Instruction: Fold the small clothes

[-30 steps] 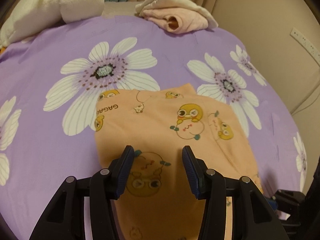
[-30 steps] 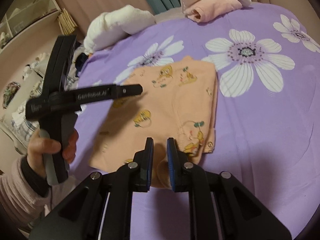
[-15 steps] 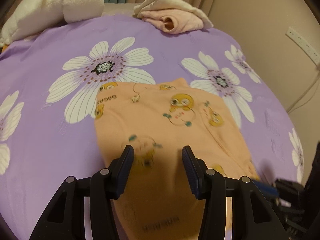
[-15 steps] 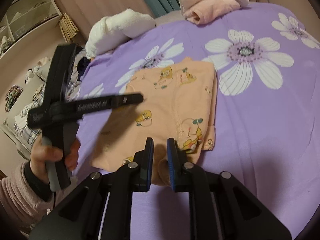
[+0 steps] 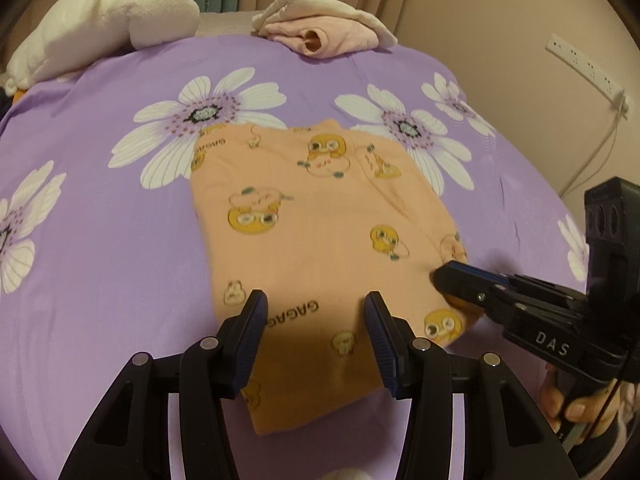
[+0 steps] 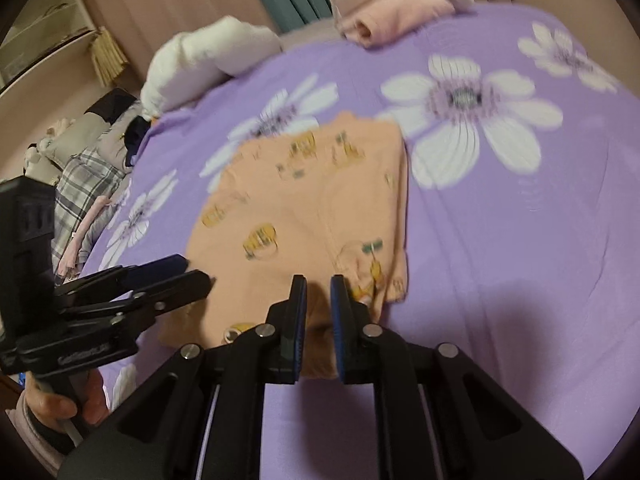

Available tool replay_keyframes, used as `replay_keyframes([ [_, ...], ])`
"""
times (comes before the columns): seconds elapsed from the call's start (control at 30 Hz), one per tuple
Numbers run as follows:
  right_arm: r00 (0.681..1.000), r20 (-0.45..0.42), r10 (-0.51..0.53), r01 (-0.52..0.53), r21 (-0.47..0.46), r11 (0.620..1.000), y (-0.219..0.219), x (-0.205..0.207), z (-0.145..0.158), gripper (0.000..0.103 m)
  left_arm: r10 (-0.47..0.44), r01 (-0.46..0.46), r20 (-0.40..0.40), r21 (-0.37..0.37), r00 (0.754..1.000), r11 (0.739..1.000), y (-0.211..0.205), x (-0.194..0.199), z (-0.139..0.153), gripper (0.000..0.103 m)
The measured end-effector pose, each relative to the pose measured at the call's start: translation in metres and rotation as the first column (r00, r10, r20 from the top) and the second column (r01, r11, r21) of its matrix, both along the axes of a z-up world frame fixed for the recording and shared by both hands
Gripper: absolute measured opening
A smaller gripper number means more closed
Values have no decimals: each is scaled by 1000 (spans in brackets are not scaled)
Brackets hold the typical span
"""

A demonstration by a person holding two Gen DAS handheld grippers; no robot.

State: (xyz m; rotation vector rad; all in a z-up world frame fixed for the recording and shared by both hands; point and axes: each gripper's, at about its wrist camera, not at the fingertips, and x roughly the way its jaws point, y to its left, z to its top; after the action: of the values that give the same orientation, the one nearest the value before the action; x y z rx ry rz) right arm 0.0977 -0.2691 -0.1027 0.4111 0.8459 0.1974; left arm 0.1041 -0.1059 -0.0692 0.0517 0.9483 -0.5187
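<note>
Left wrist view, nearest: left gripper (image 5: 314, 330) stands wide apart with nothing between the ribbed blue pads; it hovers over the near end of the orange garment (image 5: 320, 240).
Right wrist view, nearest: right gripper (image 6: 318, 320) is clenched on a pinch of the garment's near edge (image 6: 316, 328); the cloth bunches up between the narrow pads.
Where the garment lies: flat on the purple flowered bedspread (image 5: 100, 240), ahead of both tools and touching the right one.
Long axis: runs away from the left gripper, from near hem to far hem, slightly skewed toward the right.
Which tool is nearer: the right already has cloth; the left is above the same near end, a little to the side. A far-over fold looks likely to turn on the left taking the near edge beside the right.
Garment material: soft thin knit, limp, printed with yellow cartoon faces and "GAGA" lettering; a seam shows along its right side.
Shape now: a rough rectangle, seemingly already doubled once.
Farther off: a rolled pink garment (image 5: 324, 38) and a white fleecy bundle (image 5: 104, 36) at the far edge of the bed.
</note>
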Motion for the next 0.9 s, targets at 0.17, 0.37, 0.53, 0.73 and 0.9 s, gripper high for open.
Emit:
replay_keyframes([
  [0.17, 1000, 10, 5, -5, 9, 1000, 1, -7, 7, 16, 1, -1, -21, -7, 1000, 1000, 4, -8, -1, 49],
  [0.37, 997, 69, 18, -18, -6, 1000, 6, -17, 24, 18, 2, -2, -36, -15, 999, 1000, 9, -20, -2, 49],
  [0.53, 999, 46, 21, -21, -11, 1000, 8, -15, 18, 23, -9, 9, -54, -2, 999, 1000, 9, -25, -8, 49],
  [0.73, 1000, -4, 16, -16, -31, 999, 10, -13, 7, 24, -9, 9, -61, -2, 998, 1000, 11, -26, -10, 49],
  [0.9, 999, 19, 29, -29, -25, 999, 9, -17, 16, 24, -9, 8, -71, -14, 997, 1000, 16, -27, -8, 49],
])
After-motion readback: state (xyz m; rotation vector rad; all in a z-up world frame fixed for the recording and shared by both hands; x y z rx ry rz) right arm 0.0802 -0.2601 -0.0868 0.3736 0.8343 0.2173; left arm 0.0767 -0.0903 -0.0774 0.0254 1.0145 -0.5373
